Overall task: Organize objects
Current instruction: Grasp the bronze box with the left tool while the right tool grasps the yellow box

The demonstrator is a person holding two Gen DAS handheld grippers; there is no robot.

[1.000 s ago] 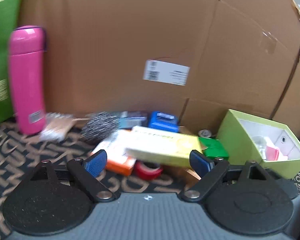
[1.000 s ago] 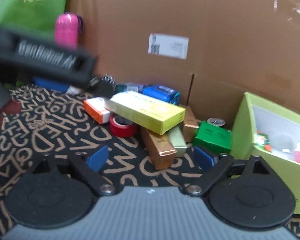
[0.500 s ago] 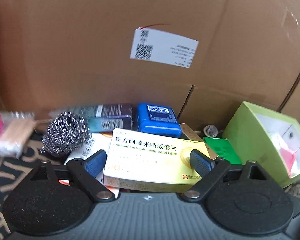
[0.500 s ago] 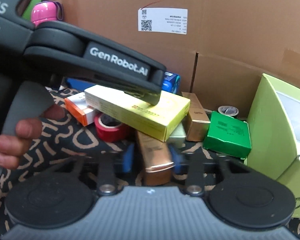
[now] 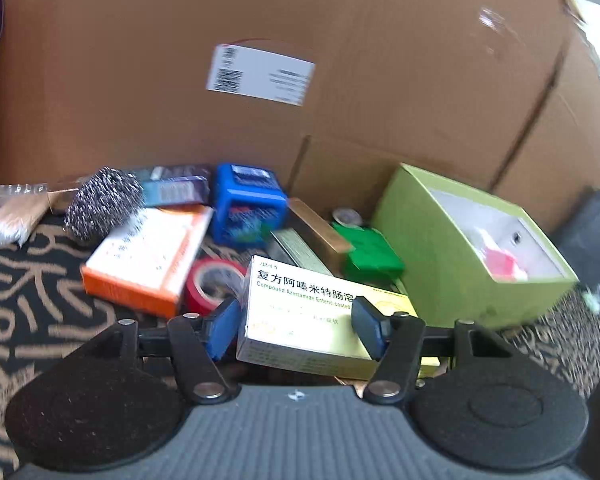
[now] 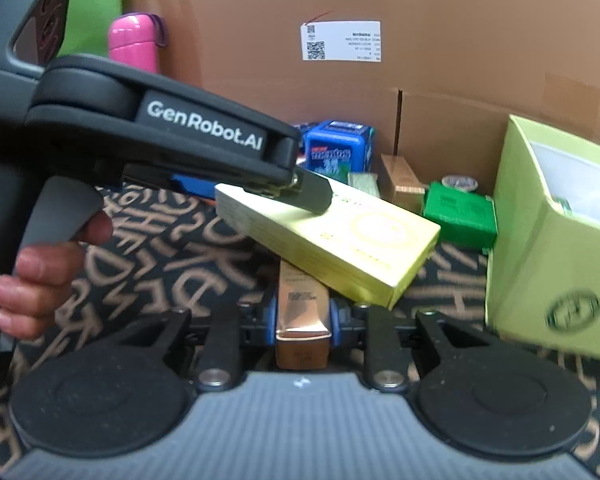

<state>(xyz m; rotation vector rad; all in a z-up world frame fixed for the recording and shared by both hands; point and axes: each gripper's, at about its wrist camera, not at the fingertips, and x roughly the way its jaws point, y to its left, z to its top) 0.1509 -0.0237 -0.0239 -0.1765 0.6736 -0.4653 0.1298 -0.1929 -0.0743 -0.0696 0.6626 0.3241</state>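
My left gripper [image 5: 296, 328] has its jaws closing on a yellow medicine box [image 5: 312, 320], with the blue pads against its two long sides. In the right wrist view this yellow box [image 6: 340, 236] hangs tilted, clear of the pile. Under it lies a long copper-coloured box [image 6: 302, 312] on the patterned cloth. My right gripper [image 6: 303, 320] is closing on the copper box's near end, and both pads press its sides. A person's hand [image 6: 44, 272] holds the left gripper's trigger.
An open lime-green box [image 5: 440, 248] stands at the right. A big cardboard box [image 5: 340, 60] walls off the back. The pile holds an orange box [image 5: 148, 264], red tape [image 5: 212, 284], a steel scourer [image 5: 104, 204], a blue tin [image 5: 248, 208] and a green box [image 5: 372, 252]. A pink bottle [image 6: 134, 40] stands far left.
The left jaws narrowed onto the yellow box and drew it back off the pile, uncovering the orange box and tape. The right jaws went from wide open to gripping the copper box.
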